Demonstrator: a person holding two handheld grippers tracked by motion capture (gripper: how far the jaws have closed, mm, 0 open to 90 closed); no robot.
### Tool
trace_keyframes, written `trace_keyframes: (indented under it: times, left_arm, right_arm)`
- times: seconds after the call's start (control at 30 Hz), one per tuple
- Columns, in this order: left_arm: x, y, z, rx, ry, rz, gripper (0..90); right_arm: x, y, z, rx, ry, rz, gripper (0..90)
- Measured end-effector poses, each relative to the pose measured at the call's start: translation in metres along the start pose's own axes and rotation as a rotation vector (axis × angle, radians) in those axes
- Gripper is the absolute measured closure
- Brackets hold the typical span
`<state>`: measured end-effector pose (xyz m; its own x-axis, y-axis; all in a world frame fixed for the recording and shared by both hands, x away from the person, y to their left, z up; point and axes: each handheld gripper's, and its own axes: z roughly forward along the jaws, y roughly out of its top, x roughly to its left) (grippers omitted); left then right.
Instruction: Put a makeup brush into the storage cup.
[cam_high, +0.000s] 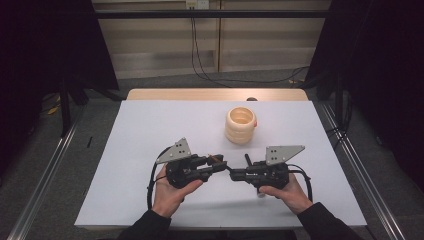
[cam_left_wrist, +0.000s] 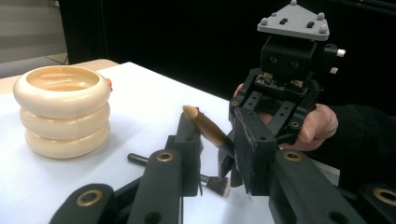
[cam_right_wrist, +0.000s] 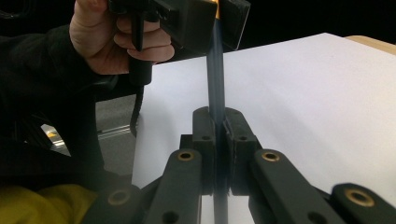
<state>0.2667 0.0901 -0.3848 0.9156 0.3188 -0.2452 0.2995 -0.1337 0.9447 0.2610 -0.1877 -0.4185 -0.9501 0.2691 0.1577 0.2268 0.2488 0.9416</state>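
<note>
1. We see the work as a slim tool (cam_left_wrist: 205, 125) with a tan tip and a dark shaft, held in the air between the two grippers. It sits above the near middle of the white bench (cam_high: 150, 150).
2. The right gripper (cam_high: 234, 173) has its jaws fully closed on the dark shaft. In the right gripper view the shaft runs straight out from between the pads toward the other hand.
3. The left gripper (cam_high: 222, 165) has its jaws narrow around the tan end. The pads look to be pressing on it, so we judge that both grippers have the tool at once.
4. This looks like the middle of a hand-over or a pull-apart. The grasp from both sides is done. We cannot tell which of the two is meant.
5. A cream ringed cup (cam_high: 240, 126) stands upright, far and slightly right of the grippers and well apart from them. Nothing sticks out of it.
6. A dark-handled brush (cam_left_wrist: 217, 184) lies on the bench under the grippers, untouched.
7. We judge that one gripper has yet to let go. If the cup is the goal, the carry there has not begun.
</note>
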Motion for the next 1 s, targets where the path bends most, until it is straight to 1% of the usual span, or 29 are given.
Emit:
trace_keyframes:
  times: [0.03,0.07,0.1,0.17,0.2,0.27,0.37,0.4,0.47,0.57,0.6,0.77,0.83,0.9,0.97,1.0]
  left_arm:
    - [0.0003,0.0004,-0.0001,0.001,-0.006,0.004,73.6]
    - [0.0005,0.0004,0.0002,-0.009,-0.022,-0.001,74.2]
    - [0.0002,0.001,-0.0005,-0.001,-0.02,0.0,75.1]
    - [-0.0003,0.0016,-0.0003,-0.004,-0.028,-0.003,77.3]
    - [-0.0008,0.0022,0.0001,-0.006,-0.028,-0.002,78.7]
    - [-0.001,0.0028,0.0,0.001,-0.029,0.0,79.5]
    - [-0.0008,0.0028,0.0003,-0.008,-0.037,-0.021,80.0]
    - [-0.0003,0.0029,0.0003,-0.007,-0.05,-0.021,80.3]
    - [-0.0007,0.0035,0.0001,0.0,-0.049,-0.021,81.2]
    - [-0.0014,0.0044,0.0005,-0.001,-0.071,-0.022,82.4]
    - [-0.0012,0.0045,0.0003,0.0,-0.076,-0.015,83.0]
    - [-0.0028,0.0055,0.0009,-0.002,-0.08,-0.021,84.0]
    - [-0.0036,0.0065,0.0003,0.004,-0.074,-0.011,84.0]
    - [-0.0044,0.0073,0.0002,-0.004,-0.079,-0.012,84.1]
    - [-0.0043,0.0078,-0.0004,-0.006,-0.082,-0.005,84.1]
    - [-0.0047,0.008,-0.0009,-0.006,-0.076,-0.002,84.1]
  right_arm:
    - [0.0002,-0.0002,0.0004,0.002,0.002,0.001,84.4]
    - [0.0007,-0.0004,0.0011,0.004,0.003,0.0,84.4]
    - [0.0007,-0.0006,0.002,0.005,0.01,-0.001,84.3]
    - [0.0016,-0.0008,0.0029,0.014,0.002,-0.006,84.2]
    - [0.0017,-0.001,0.0039,0.017,0.007,-0.013,84.2]
    - [0.0024,-0.0013,0.0052,0.017,0.015,-0.012,84.1]
    - [0.0023,-0.0012,0.005,0.017,0.013,-0.007,83.9]
    - [0.0023,-0.0012,0.0048,0.017,0.011,-0.006,83.9]
    - [0.002,-0.0014,0.0047,0.016,0.007,-0.006,83.4]
    - [0.0016,-0.0016,0.0046,0.014,0.005,-0.003,82.7]
    - [0.0016,-0.0016,0.0046,0.014,0.004,-0.004,82.3]
    - [0.001,-0.0018,0.0037,0.009,0.006,0.007,81.3]
    - [0.001,-0.0015,0.0032,0.004,0.007,0.013,81.0]
    - [0.0009,-0.0014,0.0029,0.002,0.01,0.013,80.5]
    - [0.0006,-0.0014,0.0024,-0.003,0.016,0.027,80.1]
    - [0.0005,-0.0013,0.002,-0.004,0.019,0.029,79.5]
